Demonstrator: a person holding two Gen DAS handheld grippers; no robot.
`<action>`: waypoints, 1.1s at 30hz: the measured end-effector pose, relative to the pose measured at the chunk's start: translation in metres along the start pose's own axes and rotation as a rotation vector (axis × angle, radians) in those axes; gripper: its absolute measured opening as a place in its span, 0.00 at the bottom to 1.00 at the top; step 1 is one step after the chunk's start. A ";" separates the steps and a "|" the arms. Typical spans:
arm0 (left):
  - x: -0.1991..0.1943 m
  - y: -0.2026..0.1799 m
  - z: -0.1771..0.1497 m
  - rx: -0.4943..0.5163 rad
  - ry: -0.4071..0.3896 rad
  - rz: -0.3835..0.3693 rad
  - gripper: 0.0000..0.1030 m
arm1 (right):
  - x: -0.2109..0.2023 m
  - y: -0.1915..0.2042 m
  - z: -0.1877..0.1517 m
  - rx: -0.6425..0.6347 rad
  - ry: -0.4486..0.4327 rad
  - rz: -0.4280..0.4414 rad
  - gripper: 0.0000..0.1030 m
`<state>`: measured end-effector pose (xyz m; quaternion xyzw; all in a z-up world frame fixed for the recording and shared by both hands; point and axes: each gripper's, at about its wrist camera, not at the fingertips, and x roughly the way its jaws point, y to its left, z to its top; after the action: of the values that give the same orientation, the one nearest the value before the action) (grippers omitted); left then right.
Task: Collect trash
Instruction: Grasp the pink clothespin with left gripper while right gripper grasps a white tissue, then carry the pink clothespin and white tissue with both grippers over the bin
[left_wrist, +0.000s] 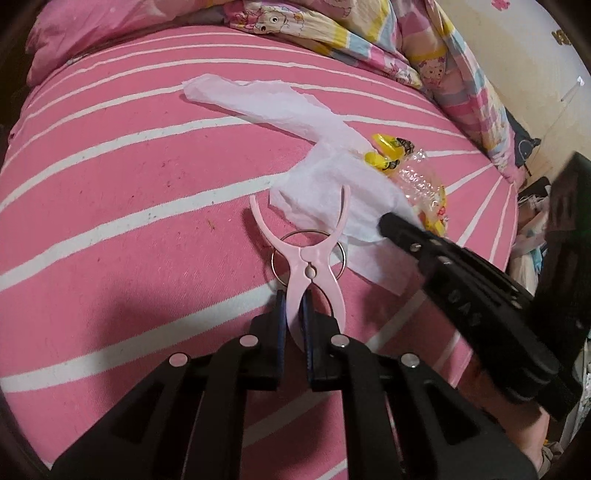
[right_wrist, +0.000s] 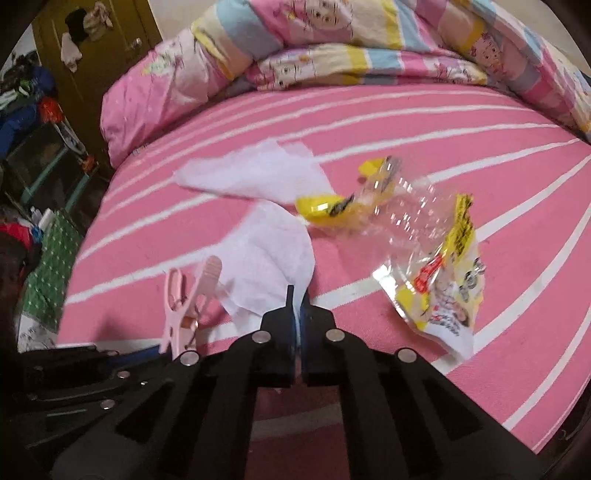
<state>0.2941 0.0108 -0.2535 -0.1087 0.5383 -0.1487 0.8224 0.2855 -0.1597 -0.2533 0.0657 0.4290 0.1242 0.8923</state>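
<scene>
On the pink striped bed (left_wrist: 129, 206) lie a white tissue (left_wrist: 332, 184) and a clear and yellow snack wrapper (left_wrist: 424, 184). My left gripper (left_wrist: 293, 302) is shut on the handle of a pale pink clothes peg (left_wrist: 306, 251) with a metal ring. My right gripper (right_wrist: 297, 295) is shut on the near edge of the white tissue (right_wrist: 266, 251); it also shows in the left wrist view (left_wrist: 391, 225), at the tissue's right edge. The wrapper (right_wrist: 424, 251) lies just right of the tissue. The peg (right_wrist: 188, 295) shows at the left of the right wrist view.
A folded cartoon-print quilt (right_wrist: 351, 44) and a pink pillow (left_wrist: 92, 33) lie at the head of the bed. Off the bed's left side stand cluttered shelves (right_wrist: 33, 147), a green box (right_wrist: 51, 258) and a dark yellow door (right_wrist: 107, 55).
</scene>
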 end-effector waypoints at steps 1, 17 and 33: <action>-0.002 0.000 -0.002 -0.001 -0.001 0.000 0.07 | -0.006 0.001 -0.001 -0.007 -0.010 -0.010 0.02; -0.085 -0.038 -0.046 -0.108 -0.117 -0.203 0.07 | -0.147 0.017 -0.039 -0.006 -0.139 -0.051 0.02; -0.128 -0.153 -0.149 -0.027 -0.039 -0.347 0.07 | -0.293 -0.030 -0.140 0.116 -0.221 -0.115 0.02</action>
<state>0.0898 -0.0886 -0.1516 -0.2139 0.4973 -0.2790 0.7932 0.0047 -0.2685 -0.1278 0.1060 0.3376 0.0400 0.9344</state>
